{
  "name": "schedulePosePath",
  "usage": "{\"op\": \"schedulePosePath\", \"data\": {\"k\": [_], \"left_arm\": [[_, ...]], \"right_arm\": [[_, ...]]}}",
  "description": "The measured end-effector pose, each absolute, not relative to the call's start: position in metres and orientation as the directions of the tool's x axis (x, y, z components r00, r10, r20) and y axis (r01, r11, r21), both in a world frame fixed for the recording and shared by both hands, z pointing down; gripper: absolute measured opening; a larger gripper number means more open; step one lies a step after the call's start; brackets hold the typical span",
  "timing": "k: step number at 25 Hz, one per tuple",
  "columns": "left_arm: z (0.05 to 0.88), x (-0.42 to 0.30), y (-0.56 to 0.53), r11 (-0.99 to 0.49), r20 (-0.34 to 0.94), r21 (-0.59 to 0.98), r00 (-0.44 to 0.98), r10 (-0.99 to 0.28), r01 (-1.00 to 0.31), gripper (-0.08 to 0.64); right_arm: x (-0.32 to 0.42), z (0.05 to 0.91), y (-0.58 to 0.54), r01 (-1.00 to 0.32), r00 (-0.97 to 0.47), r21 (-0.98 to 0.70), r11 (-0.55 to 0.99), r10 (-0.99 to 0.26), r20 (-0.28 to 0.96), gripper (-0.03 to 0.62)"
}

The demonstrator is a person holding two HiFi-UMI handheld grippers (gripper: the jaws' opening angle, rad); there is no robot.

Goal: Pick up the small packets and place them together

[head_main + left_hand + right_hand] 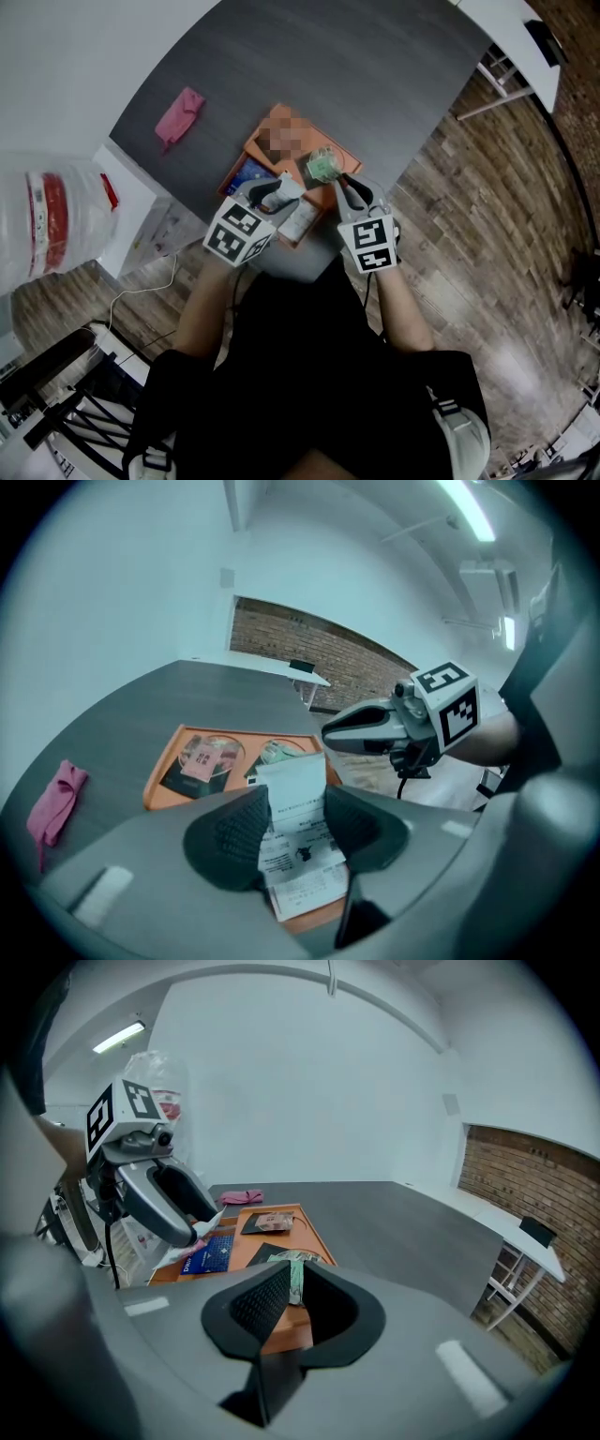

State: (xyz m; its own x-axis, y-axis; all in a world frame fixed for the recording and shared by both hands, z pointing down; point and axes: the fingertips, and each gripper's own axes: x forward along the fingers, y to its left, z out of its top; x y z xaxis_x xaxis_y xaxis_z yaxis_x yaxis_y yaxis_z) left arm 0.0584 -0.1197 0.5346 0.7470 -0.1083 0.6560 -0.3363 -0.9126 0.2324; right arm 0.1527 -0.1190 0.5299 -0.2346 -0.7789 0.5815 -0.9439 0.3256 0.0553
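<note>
The small white paper packet with black print [298, 829] sits between the ribbed black pads of my left tongs [295, 825]. The pads press on it from both sides, spread wide to take its breadth. Its top stands up past the jaw tips and its lower end hangs below them, above the near edge of the flat orange rectangular tray [157, 778]. The crumpled green-and-white small packet [295, 1282] is pinched by its edge in my right tongs [292, 1290], whose jaws are nearly together, and it hangs over the tray's near right part. The head view shows both sets of tongs side by side over the tray's near end, close together but not touching, the left [270, 193] with the white packet and the right [348, 187] with the green one [323, 166].

Flat on the tray lie a blue rectangular packet [210, 1253] at the near left and a dark packet with a pinkish picture [265, 1222] farther off. The tray rests on a dark grey table [375, 84]. A crumpled pink cloth [178, 117] lies on the table, well apart from the tray, to its far left.
</note>
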Motion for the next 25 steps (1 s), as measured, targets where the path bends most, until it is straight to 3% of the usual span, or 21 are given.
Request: {"op": "schedulePosePath", "data": {"k": [12,25], "left_arm": [[0.528,0.133,-0.134,-0.990,0.701,0.035,0.710,-0.071,-0.134,0.187],[0.569,0.160,-0.149,-0.987,0.753,0.006,0.650,-0.101,-0.161,0.199]], "right_arm": [[0.179,0.531,-0.097,-0.969,-0.164,0.055,0.241,-0.793,0.586,0.044],[0.200,0.540,-0.072,-0.988,-0.127,-0.007,0.154,-0.786,0.606,0.043]]}}
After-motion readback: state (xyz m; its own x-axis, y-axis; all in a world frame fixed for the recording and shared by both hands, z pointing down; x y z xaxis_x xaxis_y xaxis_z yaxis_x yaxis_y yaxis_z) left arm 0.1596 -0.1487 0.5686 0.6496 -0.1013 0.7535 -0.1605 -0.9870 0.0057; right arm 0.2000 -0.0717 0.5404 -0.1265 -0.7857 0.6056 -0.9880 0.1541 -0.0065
